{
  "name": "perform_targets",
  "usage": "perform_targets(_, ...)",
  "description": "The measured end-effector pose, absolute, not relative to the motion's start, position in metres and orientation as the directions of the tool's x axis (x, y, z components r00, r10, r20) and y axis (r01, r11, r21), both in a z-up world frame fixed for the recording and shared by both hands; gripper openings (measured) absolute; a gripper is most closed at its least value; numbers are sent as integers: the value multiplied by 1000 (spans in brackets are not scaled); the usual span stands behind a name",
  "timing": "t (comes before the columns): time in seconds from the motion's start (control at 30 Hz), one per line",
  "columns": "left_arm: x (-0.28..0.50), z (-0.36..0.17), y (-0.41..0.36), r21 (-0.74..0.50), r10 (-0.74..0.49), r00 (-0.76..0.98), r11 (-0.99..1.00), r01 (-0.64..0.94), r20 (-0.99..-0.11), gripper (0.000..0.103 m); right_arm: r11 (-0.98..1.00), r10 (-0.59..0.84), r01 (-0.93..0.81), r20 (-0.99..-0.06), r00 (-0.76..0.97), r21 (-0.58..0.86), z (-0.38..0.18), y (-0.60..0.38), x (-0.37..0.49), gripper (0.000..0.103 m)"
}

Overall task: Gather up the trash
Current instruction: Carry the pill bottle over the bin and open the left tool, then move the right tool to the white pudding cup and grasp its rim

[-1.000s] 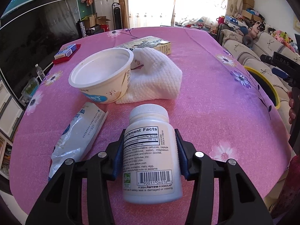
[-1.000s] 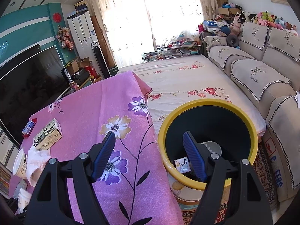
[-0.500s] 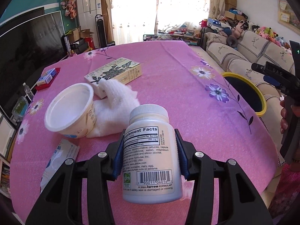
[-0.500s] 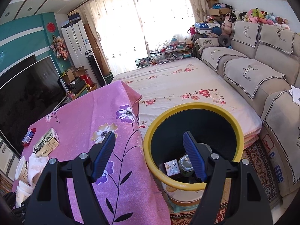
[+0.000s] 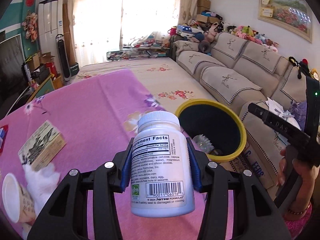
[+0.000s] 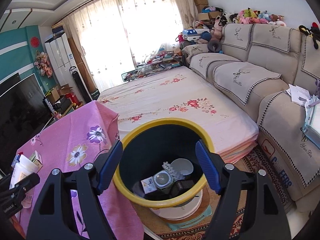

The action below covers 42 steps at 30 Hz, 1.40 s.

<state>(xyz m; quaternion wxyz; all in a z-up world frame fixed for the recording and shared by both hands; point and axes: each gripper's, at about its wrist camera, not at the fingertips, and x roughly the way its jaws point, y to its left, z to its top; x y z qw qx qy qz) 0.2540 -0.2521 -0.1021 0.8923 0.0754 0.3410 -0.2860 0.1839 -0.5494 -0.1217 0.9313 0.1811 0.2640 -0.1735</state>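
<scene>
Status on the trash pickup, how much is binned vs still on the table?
Done: several items already lie in the yellow-rimmed bin. In hand: the left hand-held gripper clamps a white supplement bottle, not yet over the bin. Right hand-held gripper is open, empty. Left: printed box, white tissue, paper cup.

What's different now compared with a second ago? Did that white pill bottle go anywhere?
The left gripper has carried the white supplement bottle away from the cup and tissue, toward the yellow-rimmed trash bin, which now sits just beyond it. The right gripper has swung from the table edge to over the bin. Unchanged: the left jaws clamp the bottle, the right jaws stand open and empty.
</scene>
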Motion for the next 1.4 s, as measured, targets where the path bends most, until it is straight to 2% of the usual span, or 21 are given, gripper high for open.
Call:
perform_targets(0.23,278,-103,-346,-21,-520,546,737,676,-656,48,818,-308,520,-577,757,246,-134,-591,166,71)
perform_targets(0.57,330,-135,-430,-35,-502,506,733,679,-701,48,786,-354,575,-597,720,228,-141,-619,149,71)
perform_targets(0.63,340,-138,-437,-55,-500,496,741,669,-710,54,784,-360,581,-599,715,221,-140,-621,147,71)
perform_targets(0.67,344,-139,-438,-53,-491,503,750,659,-711,69,782,-363,583,-600,713,219,-140,-622,146,71)
perform_targets(0.7,346,-138,-438,-51,-487,513,758,650,-706,78,781,-366,586,-601,710,217,-141,-623,145,71)
perform_targets(0.87,344,-130,-414,-76,-496,534,777,625,-685,78,788,-360,578,-602,712,211,-139,-617,148,71)
perform_targets(1.07,321,-112,-347,-151,-521,579,811,565,-627,83,821,-327,536,-609,722,195,-137,-596,161,71)
perform_targets(1.23,286,-95,-300,-109,-507,633,823,558,-585,85,852,-286,490,-619,732,185,-138,-575,175,72)
perform_targets(1.4,252,-84,-233,-133,-486,677,853,505,-553,90,891,-228,420,-632,741,172,-141,-542,194,73)
